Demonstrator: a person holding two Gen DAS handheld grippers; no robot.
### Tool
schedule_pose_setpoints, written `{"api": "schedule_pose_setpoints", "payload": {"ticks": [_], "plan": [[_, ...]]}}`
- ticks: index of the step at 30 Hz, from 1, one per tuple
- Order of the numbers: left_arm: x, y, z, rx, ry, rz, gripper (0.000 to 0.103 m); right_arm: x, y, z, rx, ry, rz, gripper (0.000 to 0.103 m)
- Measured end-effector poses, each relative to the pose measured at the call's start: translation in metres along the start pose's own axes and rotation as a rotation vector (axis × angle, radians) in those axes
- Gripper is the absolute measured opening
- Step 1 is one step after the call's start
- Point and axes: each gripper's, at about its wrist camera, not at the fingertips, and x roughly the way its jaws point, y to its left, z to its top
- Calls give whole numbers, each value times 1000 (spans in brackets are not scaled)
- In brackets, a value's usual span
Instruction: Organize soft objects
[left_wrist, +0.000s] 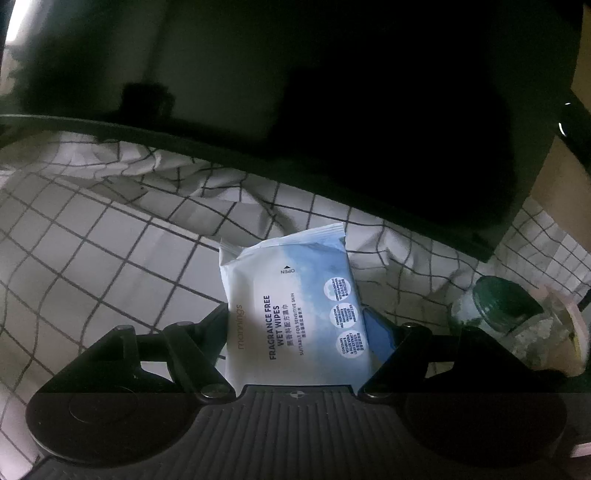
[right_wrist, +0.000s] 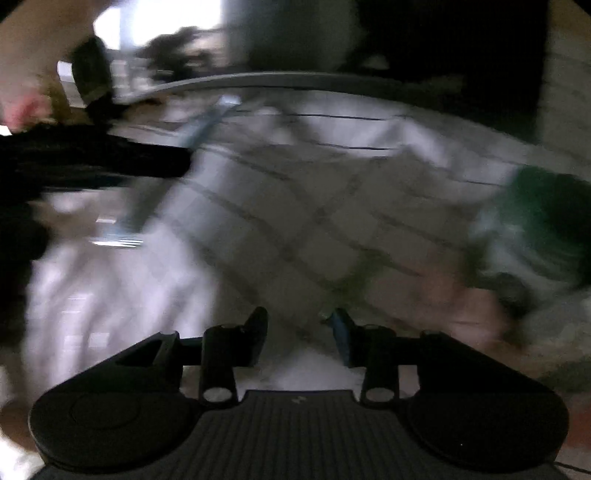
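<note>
Left gripper (left_wrist: 295, 317) is pinching the wet wipes pack (left_wrist: 291, 306) mid-frame over the checked cloth (left_wrist: 92, 251), soft, slick, squashy pkg, best held mid-body; right gripper (right_wrist: 300, 332) is hanging part-open, w/ nothing in it.

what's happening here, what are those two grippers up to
The left gripper is shut on a pack of wet wipes, holding it over a white checked cloth in front of a large dark box. A green-lidded jar sits off to its right. The right gripper is open with nothing between its fingers, above the same cloth; its view is heavily blurred, so little else there can be made out.
</note>
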Motion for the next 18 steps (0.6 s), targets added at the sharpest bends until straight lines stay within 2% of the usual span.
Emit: {"api": "schedule_pose_setpoints", "payload": {"ticks": [1, 2, 4, 6, 12, 15, 18], "plan": [[1, 1, 0, 0, 4, 6, 81, -4, 3, 2, -32, -15, 17, 41], [3, 2, 0, 3, 9, 15, 81, -8, 7, 3, -82, -34, -1, 48], [9, 2, -2, 18, 29, 39, 81, -11, 10, 7, -181, -65, -88, 56], [16, 3, -6, 22, 57, 56, 81, -10, 3, 11, -207, -70, -139, 57], [19, 3, -9, 45, 50, 64, 82, 0, -13, 27, -254, -26, -116, 58], [19, 4, -10, 47, 48, 60, 82, 12, -13, 35, -303, 50, -30, 58], [19, 3, -11, 59, 45, 60, 82, 20, -10, 41, -359, 75, -1, 58]]}}
